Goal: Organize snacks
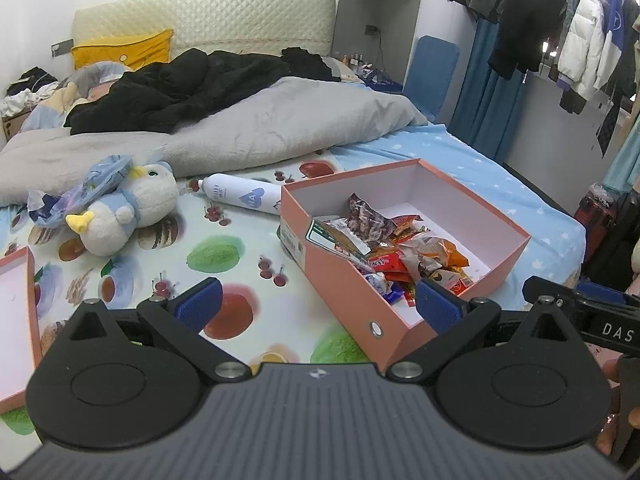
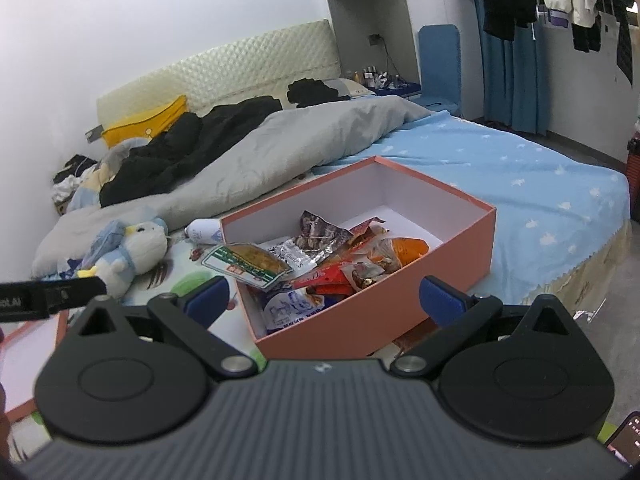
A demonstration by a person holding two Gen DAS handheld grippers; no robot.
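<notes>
A: How many boxes are on the bed (image 1: 500,168)?

B: One pink box (image 2: 452,236), open, near the bed's front edge where the fruit-print sheet meets the blue starred one. One pink lid (image 1: 16,320) lies flat toward the front left corner.

A: And the snacks?

B: One heap of snack packets (image 2: 320,260), all inside the box, crowded into its near end. The far end shows bare white bottom. The packets overlap too much to count. A green-edged packet (image 2: 246,264) leans over the box's left rim.

A: Anything else on the sheet?

B: One white spray can (image 1: 240,196) lying on its side, touching the box's far left wall, and one plush toy (image 1: 132,208) well left of the box. One grey duvet (image 1: 248,132) lies behind them.

A: The grippers?

B: Two. The left gripper (image 1: 318,306) has its jaws spread wide and holds nothing. The right gripper (image 2: 324,300) is also spread wide and empty, just in front of the box's near corner.
</notes>
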